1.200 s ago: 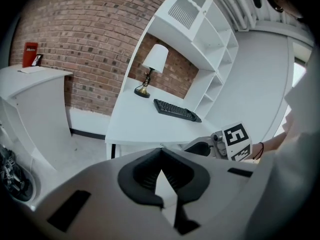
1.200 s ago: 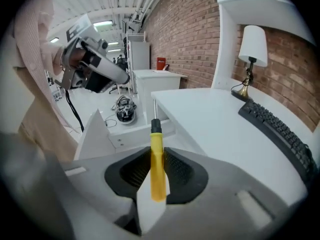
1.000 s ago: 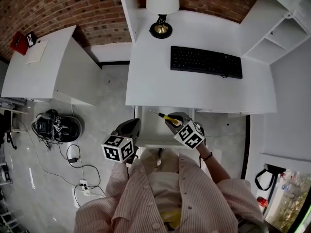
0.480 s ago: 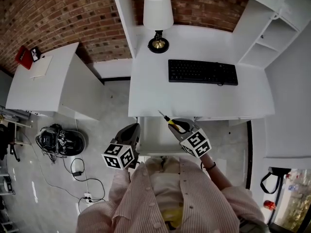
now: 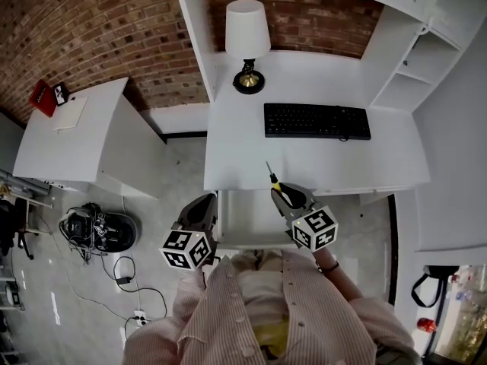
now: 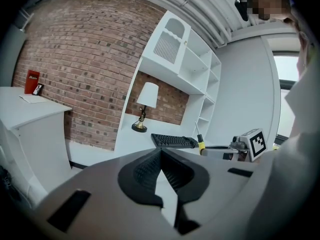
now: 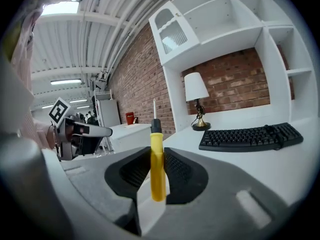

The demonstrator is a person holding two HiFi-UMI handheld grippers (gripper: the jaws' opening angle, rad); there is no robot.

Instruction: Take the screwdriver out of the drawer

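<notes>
Seen from above, a white desk point(image 5: 243, 147) holds a black keyboard point(image 5: 316, 121) at 2 o'clock and a white-shaded lamp point(image 5: 248, 44) at 12 o'clock, backed by a brick wall point(image 5: 91, 36). A white side table point(image 5: 84, 139) stands at 9 o'clock, and tangled cables point(image 5: 91, 229) lie at 8 o'clock.

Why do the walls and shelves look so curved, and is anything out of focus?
Right gripper view: wide-angle lens bows the shelves, corners go black, screwdriver stays sharp. Left gripper view: same bowing, dark rim. Head view: desk edges bend, light is even.
</notes>
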